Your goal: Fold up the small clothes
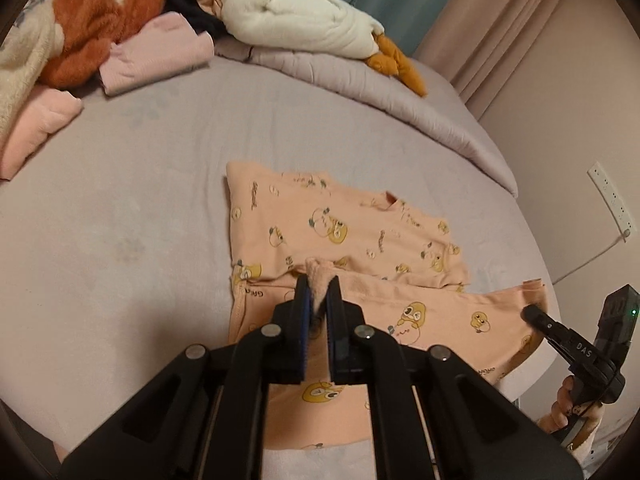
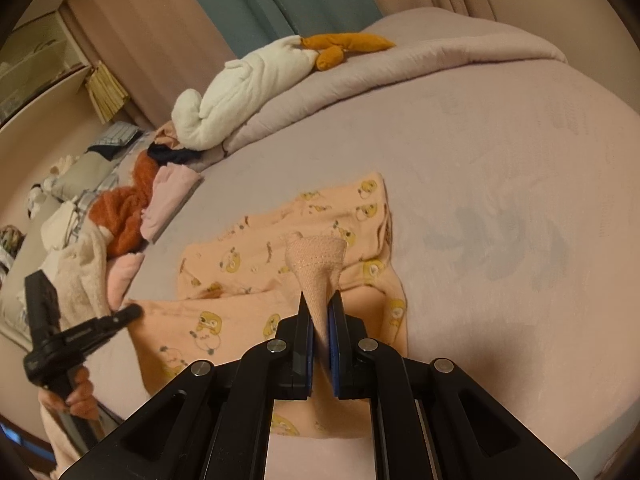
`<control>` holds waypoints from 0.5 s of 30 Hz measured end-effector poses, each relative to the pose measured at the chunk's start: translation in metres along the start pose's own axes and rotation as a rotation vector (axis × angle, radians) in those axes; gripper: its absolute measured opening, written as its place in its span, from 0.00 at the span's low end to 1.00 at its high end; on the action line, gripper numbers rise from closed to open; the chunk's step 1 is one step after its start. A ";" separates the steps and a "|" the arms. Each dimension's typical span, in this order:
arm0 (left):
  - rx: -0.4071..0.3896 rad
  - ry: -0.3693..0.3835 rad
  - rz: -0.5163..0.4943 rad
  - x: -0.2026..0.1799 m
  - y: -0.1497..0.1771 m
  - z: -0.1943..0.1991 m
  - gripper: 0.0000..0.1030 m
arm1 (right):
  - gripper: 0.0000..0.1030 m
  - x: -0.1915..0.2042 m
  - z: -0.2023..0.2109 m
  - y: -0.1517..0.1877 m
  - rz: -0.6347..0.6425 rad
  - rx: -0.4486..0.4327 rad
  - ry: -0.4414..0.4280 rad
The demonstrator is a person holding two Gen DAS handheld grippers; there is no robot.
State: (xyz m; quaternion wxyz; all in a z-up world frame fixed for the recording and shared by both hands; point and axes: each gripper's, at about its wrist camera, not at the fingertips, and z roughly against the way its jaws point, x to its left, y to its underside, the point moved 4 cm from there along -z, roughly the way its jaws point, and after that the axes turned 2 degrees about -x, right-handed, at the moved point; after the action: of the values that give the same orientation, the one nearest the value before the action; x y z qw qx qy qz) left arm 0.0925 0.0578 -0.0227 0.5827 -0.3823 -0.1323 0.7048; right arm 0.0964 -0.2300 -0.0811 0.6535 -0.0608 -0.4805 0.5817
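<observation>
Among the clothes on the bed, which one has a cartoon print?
The peach cotton garment gripped by both hand-held grippers, unlike the plain folded pink ones behind.

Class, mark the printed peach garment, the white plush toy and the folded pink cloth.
printed peach garment (image 1: 320, 224), left wrist view, flat upper panel.
white plush toy (image 1: 304, 20), left wrist view, body.
folded pink cloth (image 1: 156, 54), left wrist view, top face.

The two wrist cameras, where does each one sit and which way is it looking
Left wrist: on the left gripper, looking down along its fingers at the peach printed garment on the bed; the right gripper and a hand show at right.
Right wrist: on the right gripper, facing the same garment; the left gripper and its hand show at left.
Shared: garment, bed, white plush goose, clothes pile.
</observation>
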 end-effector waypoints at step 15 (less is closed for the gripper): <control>-0.103 0.024 0.007 -0.004 -0.042 0.019 0.06 | 0.08 0.020 -0.004 -0.039 0.089 -0.065 -0.006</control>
State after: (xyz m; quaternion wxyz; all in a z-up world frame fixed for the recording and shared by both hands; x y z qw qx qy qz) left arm 0.1095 0.0713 0.0180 0.5614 -0.4209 -0.1600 0.6943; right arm 0.1236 -0.2242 -0.0471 0.6231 -0.1017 -0.4980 0.5944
